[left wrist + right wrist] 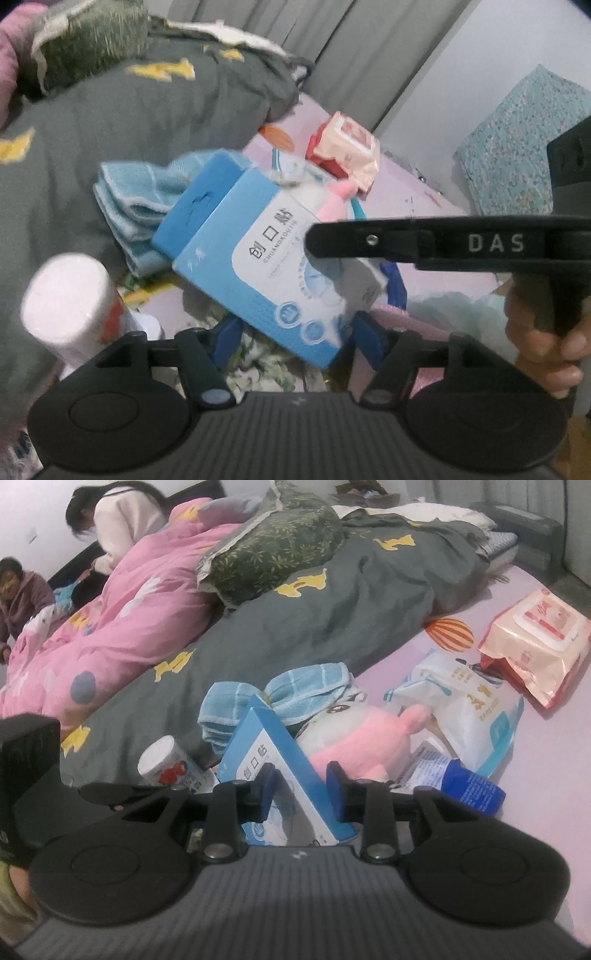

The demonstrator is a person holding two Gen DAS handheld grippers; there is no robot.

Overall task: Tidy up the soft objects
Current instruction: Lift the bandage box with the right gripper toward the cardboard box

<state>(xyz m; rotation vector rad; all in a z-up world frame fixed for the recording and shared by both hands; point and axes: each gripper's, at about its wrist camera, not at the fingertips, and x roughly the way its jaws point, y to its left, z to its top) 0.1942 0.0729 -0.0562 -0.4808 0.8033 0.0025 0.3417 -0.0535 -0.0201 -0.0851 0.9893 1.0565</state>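
Right wrist view: blue box (273,771) between the right tongs (301,790), narrow, grip unclear; left tongs (295,332) half-wide around it.

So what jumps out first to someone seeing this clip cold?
The blue bandage box fills the centre, standing between the fingers of both claws, left and right. Behind it a pink plush toy and a folded blue towel sit on the bed. A grey quilt with yellow shapes runs along the left.
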